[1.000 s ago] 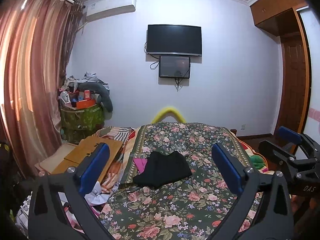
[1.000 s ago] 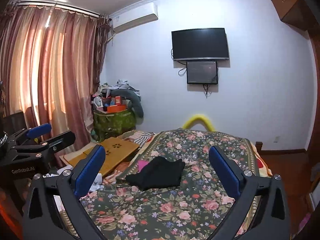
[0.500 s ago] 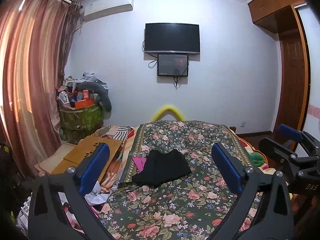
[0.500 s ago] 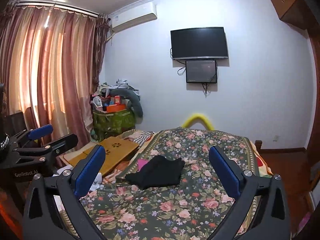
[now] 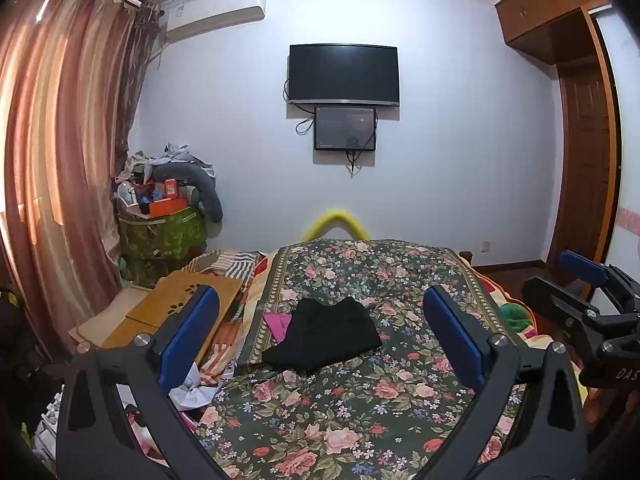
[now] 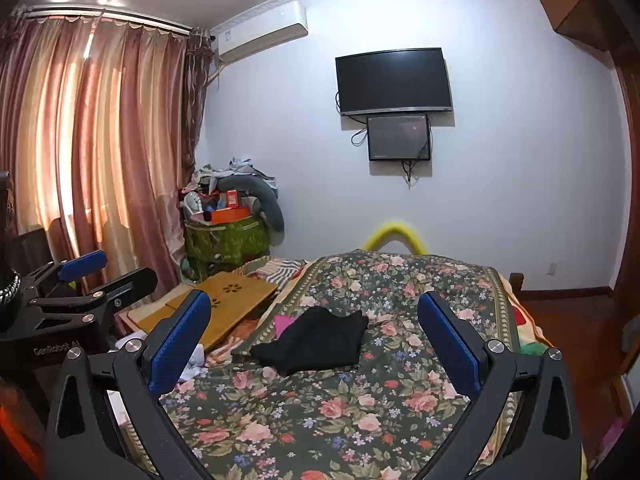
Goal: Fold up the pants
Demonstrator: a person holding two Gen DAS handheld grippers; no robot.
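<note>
The bed's floral bedspread (image 5: 360,400) fills the near and middle ground ahead of me, running away toward the far white wall (image 5: 460,140), where a dark television (image 5: 343,74) hangs above a smaller screen (image 5: 345,128). Pink curtains (image 5: 60,180) cover the left side. A wooden lap desk (image 5: 176,308) lies left of the bed. The black pants (image 5: 324,334) lie in a rumpled heap on the bedspread, left of centre, partly over a pink cloth (image 5: 278,322). My left gripper (image 5: 320,344) is released, blue pads wide apart, holding nothing, short of the pants. My right gripper (image 6: 314,344) is likewise spread wide and empty.
</note>
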